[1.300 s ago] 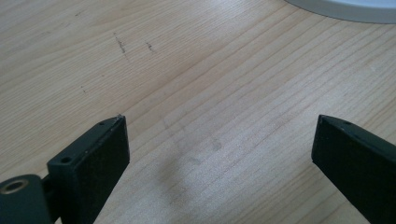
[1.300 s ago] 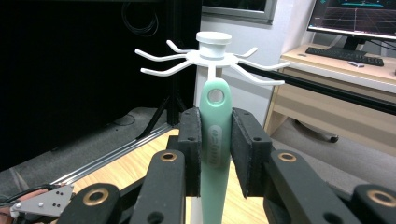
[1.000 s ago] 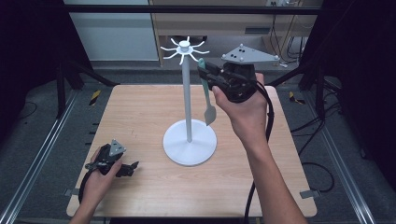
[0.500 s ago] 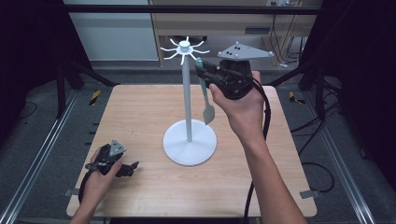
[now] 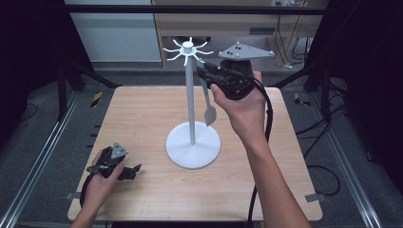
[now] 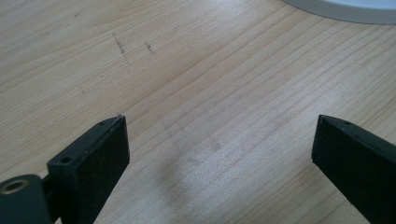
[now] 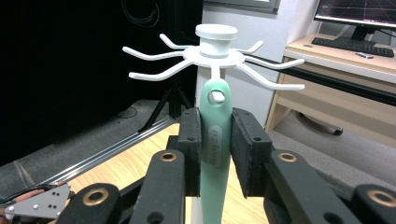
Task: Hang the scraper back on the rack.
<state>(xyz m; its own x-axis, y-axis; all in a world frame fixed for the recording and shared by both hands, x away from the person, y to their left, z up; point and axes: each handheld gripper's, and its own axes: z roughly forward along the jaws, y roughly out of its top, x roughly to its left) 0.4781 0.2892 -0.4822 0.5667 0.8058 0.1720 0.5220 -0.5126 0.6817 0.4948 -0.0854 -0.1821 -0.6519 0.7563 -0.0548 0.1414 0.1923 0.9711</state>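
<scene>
A white stand (image 5: 190, 95) with a round base and a crown of hooks (image 5: 188, 48) rises from the middle of the wooden table (image 5: 142, 114). My right gripper (image 5: 202, 71) is raised beside the crown and shut on the green handle of a utensil (image 5: 204, 85), whose pale blade hangs next to the pole. In the right gripper view the pads (image 7: 190, 140) squeeze the handle (image 7: 214, 186), and a hook tip shows through the handle's hole just under the crown (image 7: 215, 53). My left gripper (image 5: 129, 172) rests on the table at the front left, open (image 6: 219, 154) over bare wood.
The stand's base (image 6: 345, 7) lies just beyond the left jaws. Metal rails (image 5: 43, 156) run along both sides of the table. A desk with a monitor and keyboard (image 7: 355, 44) stands behind.
My right gripper has edged slightly up and toward the hook crown with the utensil. The left gripper has stayed put.
</scene>
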